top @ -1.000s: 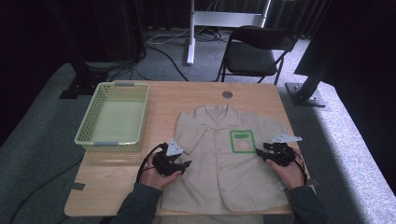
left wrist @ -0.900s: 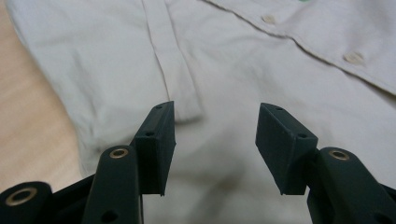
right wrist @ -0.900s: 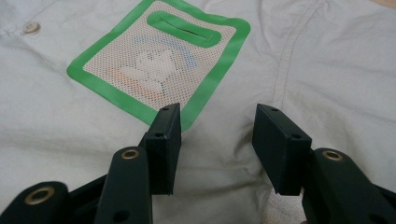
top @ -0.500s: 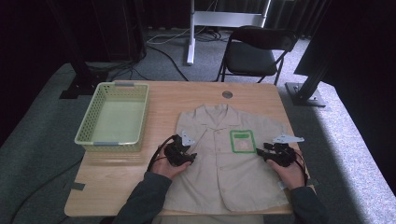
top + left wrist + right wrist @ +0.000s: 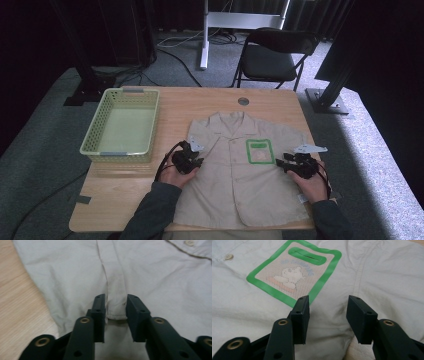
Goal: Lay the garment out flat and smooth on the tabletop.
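1. Left tongs point(image 5: 115, 311) straddle the sleeve hem of the beige short-sleeved cotton shirt point(image 5: 235, 175), jaws spread.
2. Right tongs point(image 5: 327, 315) spread, hovering beside the shirt's green-bordered mesh pocket point(image 5: 294, 277).
3. Shirt lies flat, lower centre of the wooden counter point(image 5: 125, 190).

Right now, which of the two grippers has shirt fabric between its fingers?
The left gripper: a sleeve hem of the shirt sits between its fingers. The right gripper is open above flat cloth.

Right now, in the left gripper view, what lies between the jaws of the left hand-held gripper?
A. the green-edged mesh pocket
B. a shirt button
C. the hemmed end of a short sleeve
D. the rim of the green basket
C: the left hand-held gripper has its jaws apart on either side of the stitched sleeve hem of the beige shirt, not yet pinching it.
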